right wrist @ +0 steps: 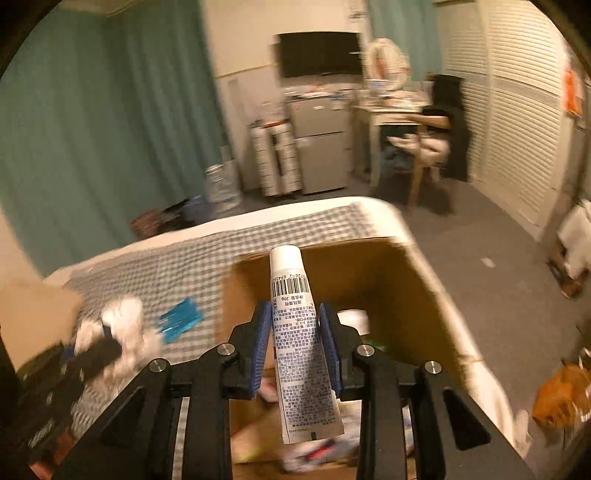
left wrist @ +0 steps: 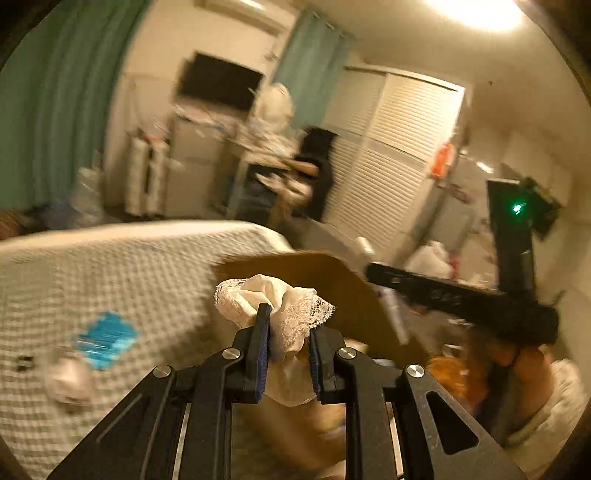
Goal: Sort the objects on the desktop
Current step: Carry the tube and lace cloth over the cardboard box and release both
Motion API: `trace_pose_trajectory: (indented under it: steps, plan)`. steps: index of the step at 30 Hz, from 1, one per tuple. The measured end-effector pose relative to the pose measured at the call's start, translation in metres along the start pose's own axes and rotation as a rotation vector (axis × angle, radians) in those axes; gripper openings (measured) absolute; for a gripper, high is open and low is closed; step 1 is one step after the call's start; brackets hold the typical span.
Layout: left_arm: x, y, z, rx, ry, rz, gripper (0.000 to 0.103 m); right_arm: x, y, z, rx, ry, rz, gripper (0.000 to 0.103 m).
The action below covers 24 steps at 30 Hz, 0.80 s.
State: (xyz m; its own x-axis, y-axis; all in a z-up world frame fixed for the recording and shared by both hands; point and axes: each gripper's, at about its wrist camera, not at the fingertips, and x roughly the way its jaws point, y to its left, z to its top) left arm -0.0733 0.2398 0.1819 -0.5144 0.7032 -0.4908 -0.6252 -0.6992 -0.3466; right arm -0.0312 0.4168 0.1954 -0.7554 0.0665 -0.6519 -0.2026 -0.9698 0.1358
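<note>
Left hand-held gripper (left wrist: 286,336) clenched on lace cloth (left wrist: 273,302); right hand-held gripper (right wrist: 295,325) grasping tube (right wrist: 295,332) above box (right wrist: 413,295).

A black wall-mounted television (right wrist: 320,53) hung on the far wall above a small grey fridge (right wrist: 320,142), with a narrow white drawer unit (right wrist: 275,160) just beside the fridge on its left and teal curtains (right wrist: 92,122) covering the wall to the left. To the right of the fridge stood a cluttered pale desk (right wrist: 388,110) with a wooden chair (right wrist: 424,155) draped in light cloth pushed near it, and white louvred closet doors (right wrist: 517,110) ran along the right side of the room. In the left wrist view, a bright ceiling light (left wrist: 476,13) glowed at the top, and grey carpet (right wrist: 491,236) covered the floor.
</note>
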Motion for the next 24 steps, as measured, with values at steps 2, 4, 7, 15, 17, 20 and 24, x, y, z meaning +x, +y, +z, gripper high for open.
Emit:
trace_pose_trajectory:
  steps: [2,4,7,15,17,20,24]
  plan:
    - [0.024,-0.012,0.001,-0.008,0.032,-0.030,0.019,0.006,-0.015,-0.003,0.021,0.009,-0.031,0.027]
    - [0.046,-0.015,-0.003,-0.025,0.085,-0.045,0.019,0.015,-0.029,-0.010,0.047,0.036,-0.041,0.027]
    - [0.060,-0.012,-0.015,-0.059,0.149,-0.039,0.039,0.024,-0.041,-0.022,0.084,0.078,-0.023,0.028]
    - [0.037,0.004,-0.022,-0.051,0.150,0.075,0.093,0.025,-0.043,-0.031,0.130,0.055,-0.027,0.055]
    - [0.021,0.016,-0.016,-0.053,0.140,0.131,0.094,0.019,-0.036,-0.030,0.110,0.049,-0.020,0.055]
    - [-0.007,0.045,-0.003,-0.045,0.110,0.255,0.097,0.014,-0.011,-0.024,0.062,0.032,0.014,0.055]
    - [-0.061,0.102,0.002,-0.006,0.050,0.449,0.102,0.008,0.040,-0.025,-0.010,0.017,0.078,0.055]
